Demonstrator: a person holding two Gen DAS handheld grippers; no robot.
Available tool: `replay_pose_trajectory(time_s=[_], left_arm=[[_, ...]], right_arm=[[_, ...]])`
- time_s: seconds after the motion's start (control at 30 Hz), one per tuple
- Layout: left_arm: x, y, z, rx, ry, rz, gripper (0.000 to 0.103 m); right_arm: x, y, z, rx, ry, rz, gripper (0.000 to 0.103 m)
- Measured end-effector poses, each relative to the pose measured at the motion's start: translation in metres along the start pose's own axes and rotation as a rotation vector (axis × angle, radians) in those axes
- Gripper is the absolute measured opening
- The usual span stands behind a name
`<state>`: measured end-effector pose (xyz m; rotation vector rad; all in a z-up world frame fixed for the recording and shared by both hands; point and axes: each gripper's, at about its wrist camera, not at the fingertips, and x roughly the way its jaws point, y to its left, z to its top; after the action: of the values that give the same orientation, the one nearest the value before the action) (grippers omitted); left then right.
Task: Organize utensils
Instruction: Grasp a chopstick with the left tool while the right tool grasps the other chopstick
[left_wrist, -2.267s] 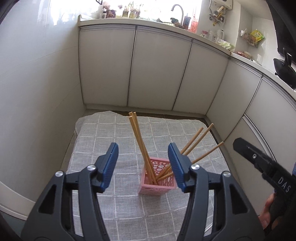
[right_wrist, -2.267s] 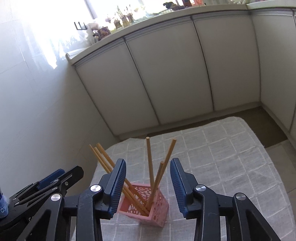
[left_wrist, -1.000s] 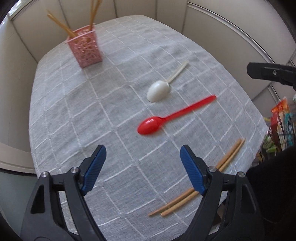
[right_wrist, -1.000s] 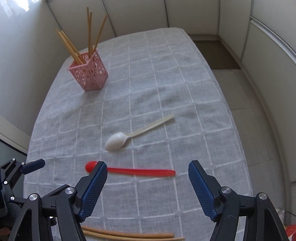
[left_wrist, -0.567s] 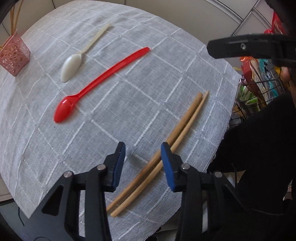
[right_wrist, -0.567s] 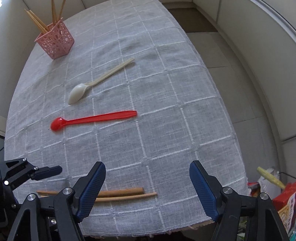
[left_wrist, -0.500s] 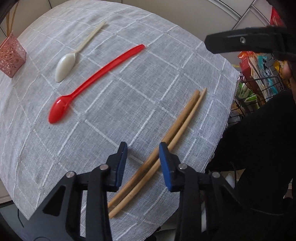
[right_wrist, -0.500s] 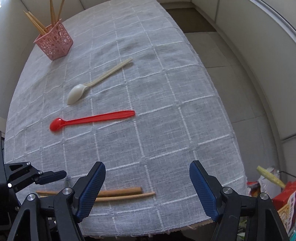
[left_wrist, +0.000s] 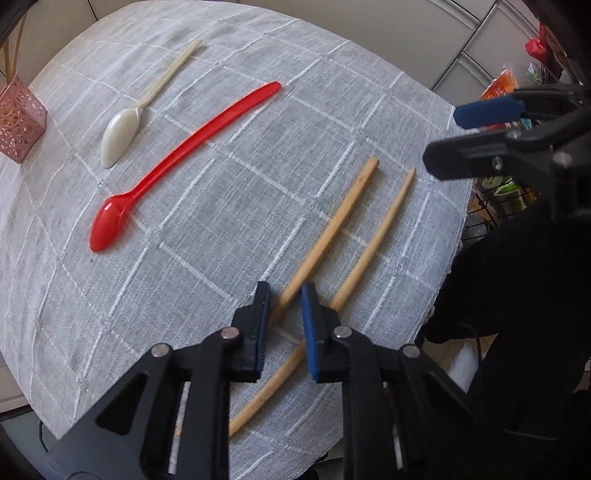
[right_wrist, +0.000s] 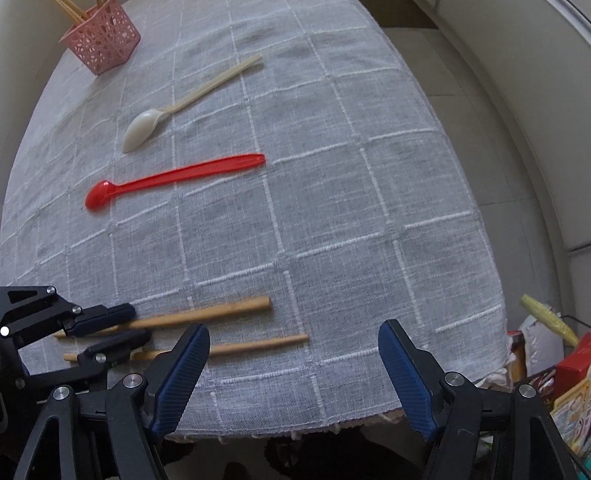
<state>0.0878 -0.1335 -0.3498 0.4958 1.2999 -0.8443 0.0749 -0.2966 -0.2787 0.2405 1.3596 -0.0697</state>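
Our left tongs (left_wrist: 283, 306) sit low over the near edge of the grey checked cloth on the tabletop (left_wrist: 229, 206), narrowed around the thicker tan wooden chopstick (left_wrist: 328, 229). The stick passes between the two pads; we cannot tell whether they are pressing it yet or only bracketing it. Its long axis runs from the tongs out toward 1 o'clock in the left wrist view, so the pads cross it near its close end.

The thinner tan wooden chopstick (left_wrist: 373, 240) lies just beside it on the right, slightly splayed, and slips under the right pad.

Our right tongs (right_wrist: 293, 373) hang wide and empty off the tabletop's edge, so the left is the nearer one.

The red plastic spoon (left_wrist: 177, 155) and the cream plastic spoon (left_wrist: 129, 122) lie at 11 o'clock. The pink perforated holder (right_wrist: 101, 40), well apart at the far corner, is where we judge the stick must travel.
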Motion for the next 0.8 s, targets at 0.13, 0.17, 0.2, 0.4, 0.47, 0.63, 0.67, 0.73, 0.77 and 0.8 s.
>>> replay_pose_trajectory(time_s=[0.13,0.17,0.2,0.4,0.47,0.63,0.67,0.73,0.77,0.8], left_arm=[[-0.004,0.013,-0.001,-0.046,0.001,0.008,0.014],[-0.005,0.018,-0.002,-0.063,0.000,0.020,0.012],[-0.006,0.024,-0.002,-0.087,0.003,0.033,0.010],[-0.014,0.069,-0.011,-0.239,0.011,0.067,0.009],[-0.016,0.083,-0.016,-0.275,0.015,0.067,0.009],[-0.022,0.108,-0.030,-0.339,0.018,0.063,0.008],[-0.024,0.113,-0.034,-0.344,0.019,0.063,0.008],[-0.028,0.124,-0.042,-0.356,0.018,0.063,0.008],[-0.029,0.128,-0.044,-0.365,0.018,0.059,0.008],[-0.030,0.132,-0.046,-0.378,0.017,0.050,0.008]], right_arm=[[0.011,0.000,-0.001,0.025,0.053,0.041,0.079],[0.014,0.002,-0.001,0.026,0.068,0.049,0.079],[0.018,0.004,-0.002,0.025,0.086,0.060,0.079],[0.044,0.015,-0.002,0.059,0.197,0.154,0.073],[0.051,0.017,0.001,0.090,0.212,0.158,0.070],[0.059,0.026,0.015,0.153,0.176,0.113,0.067],[0.059,0.030,0.018,0.161,0.162,0.093,0.066],[0.060,0.039,0.024,0.156,0.125,0.044,0.059],[0.060,0.044,0.028,0.143,0.107,0.009,0.055],[0.061,0.050,0.032,0.129,0.092,-0.019,0.049]])
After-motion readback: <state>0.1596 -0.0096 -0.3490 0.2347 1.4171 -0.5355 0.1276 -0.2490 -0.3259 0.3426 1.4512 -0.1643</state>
